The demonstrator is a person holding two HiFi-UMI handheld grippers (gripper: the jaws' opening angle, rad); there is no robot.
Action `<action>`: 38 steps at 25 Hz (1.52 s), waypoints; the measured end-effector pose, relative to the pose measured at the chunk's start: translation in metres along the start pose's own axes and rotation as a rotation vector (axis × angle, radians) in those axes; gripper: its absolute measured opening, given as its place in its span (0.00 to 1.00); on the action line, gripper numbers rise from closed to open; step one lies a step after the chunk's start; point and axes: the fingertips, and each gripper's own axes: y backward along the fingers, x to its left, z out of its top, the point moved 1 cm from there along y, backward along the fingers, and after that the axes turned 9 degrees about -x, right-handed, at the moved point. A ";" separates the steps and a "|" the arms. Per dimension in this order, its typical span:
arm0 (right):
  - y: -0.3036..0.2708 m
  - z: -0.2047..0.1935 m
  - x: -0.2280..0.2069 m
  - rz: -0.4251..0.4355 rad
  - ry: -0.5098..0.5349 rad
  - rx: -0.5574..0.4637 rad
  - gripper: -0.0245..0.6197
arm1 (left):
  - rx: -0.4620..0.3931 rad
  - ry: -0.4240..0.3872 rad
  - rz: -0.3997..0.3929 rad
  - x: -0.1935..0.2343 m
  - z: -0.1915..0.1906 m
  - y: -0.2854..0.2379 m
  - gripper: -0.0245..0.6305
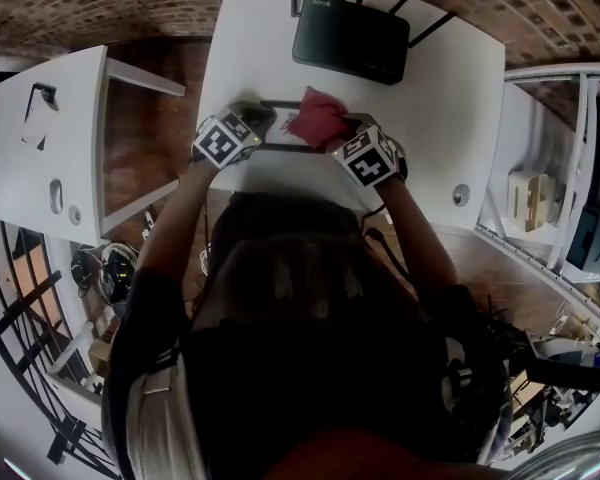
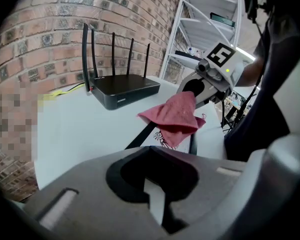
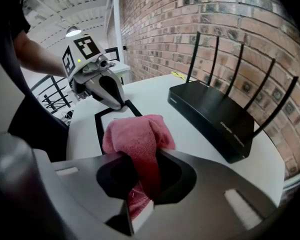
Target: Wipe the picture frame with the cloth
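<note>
Red cloth [image 3: 139, 134] between right gripper's [image 3: 140, 186] jaws

A workshop-like room: brick wall [image 3: 165, 14], white table [image 1: 250, 58], metal shelving [image 2: 205, 29], router [image 1: 350, 40].

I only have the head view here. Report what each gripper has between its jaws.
Observer: In the right gripper view, the right gripper is clamped on the red cloth, which bunches out beyond the jaws.
Operator: Now the left one.
Observer: In its own view, the left gripper has its jaws together.
Operator: Say where its tip is.
Observer: The right gripper view shows it down at the black border of the picture frame. I cannot tell whether it presses on the frame.
</note>
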 end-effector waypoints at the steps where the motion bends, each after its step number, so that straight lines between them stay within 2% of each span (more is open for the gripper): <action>1: 0.004 -0.005 -0.007 -0.016 -0.025 0.004 0.12 | 0.001 -0.002 0.001 -0.001 0.000 -0.001 0.04; 6: 0.020 -0.020 -0.035 -0.084 -0.143 -0.005 0.12 | 0.011 -0.032 0.004 -0.008 -0.001 0.001 0.04; 11: 0.029 0.006 -0.041 -0.075 -0.136 -0.070 0.12 | -0.071 -0.017 -0.032 -0.033 0.016 0.007 0.04; 17: 0.016 0.080 0.000 0.064 -0.024 -0.196 0.13 | -0.109 0.023 -0.076 -0.055 0.013 0.000 0.04; 23: -0.013 0.129 0.038 0.165 0.123 -0.204 0.13 | -0.096 0.009 -0.084 -0.066 0.000 -0.009 0.04; 32: -0.064 0.128 0.058 0.185 0.279 -0.077 0.12 | -0.125 0.027 -0.079 -0.066 -0.004 -0.008 0.04; 38: -0.081 0.117 0.071 0.200 0.354 -0.010 0.12 | -0.104 -0.017 -0.053 -0.061 -0.006 -0.007 0.04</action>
